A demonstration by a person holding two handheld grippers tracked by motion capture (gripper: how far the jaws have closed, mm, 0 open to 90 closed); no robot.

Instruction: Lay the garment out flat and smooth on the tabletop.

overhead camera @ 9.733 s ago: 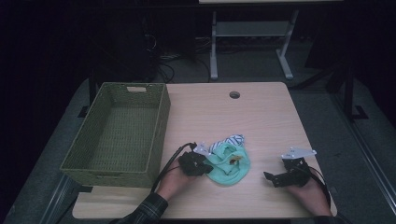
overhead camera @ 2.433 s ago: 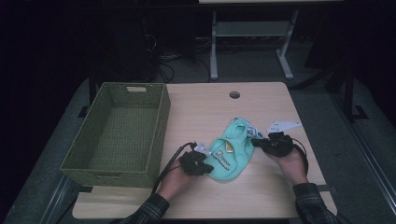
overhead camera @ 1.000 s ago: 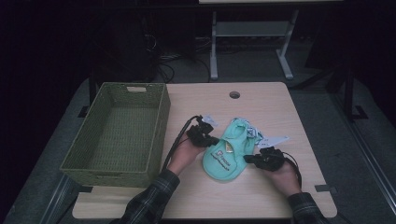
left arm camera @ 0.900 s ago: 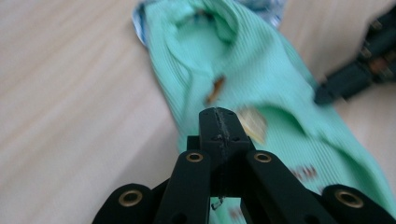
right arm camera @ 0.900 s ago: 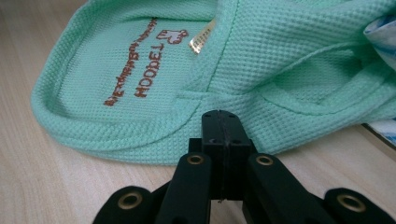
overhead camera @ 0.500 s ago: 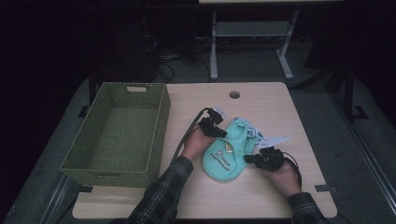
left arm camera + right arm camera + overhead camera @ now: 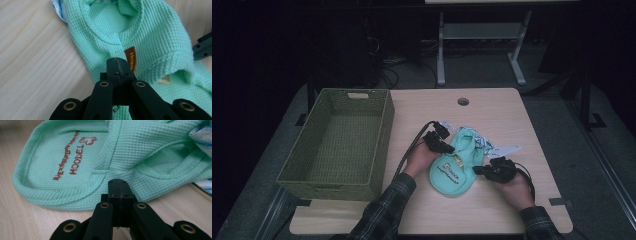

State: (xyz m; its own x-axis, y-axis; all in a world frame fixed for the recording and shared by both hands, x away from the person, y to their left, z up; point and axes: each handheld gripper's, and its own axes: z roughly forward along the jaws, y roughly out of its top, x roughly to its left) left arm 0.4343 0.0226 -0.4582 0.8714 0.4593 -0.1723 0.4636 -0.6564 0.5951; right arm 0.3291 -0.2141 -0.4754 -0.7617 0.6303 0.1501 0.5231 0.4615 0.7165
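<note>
Because the mint-green knitted garment (image 7: 458,167) is lying flattened at the lower middle of the high view, on the worktop (image 7: 492,107) right of the green basket (image 7: 337,140), we are judging it is being smoothed or folded. We are seeing the left hand-held gripper (image 7: 117,65) with jaws pressed together, tip resting on the fabric by the orange tag (image 7: 131,58) below the neckline. The right hand-held gripper (image 7: 118,187), jaws likewise together and gripping nothing we can make out, is lying low at the hem. Both forearms are reaching in from the bottom edge.

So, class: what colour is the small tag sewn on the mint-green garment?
Orange-brown with yellow lettering; the tag shows best in the left gripper view.
</note>
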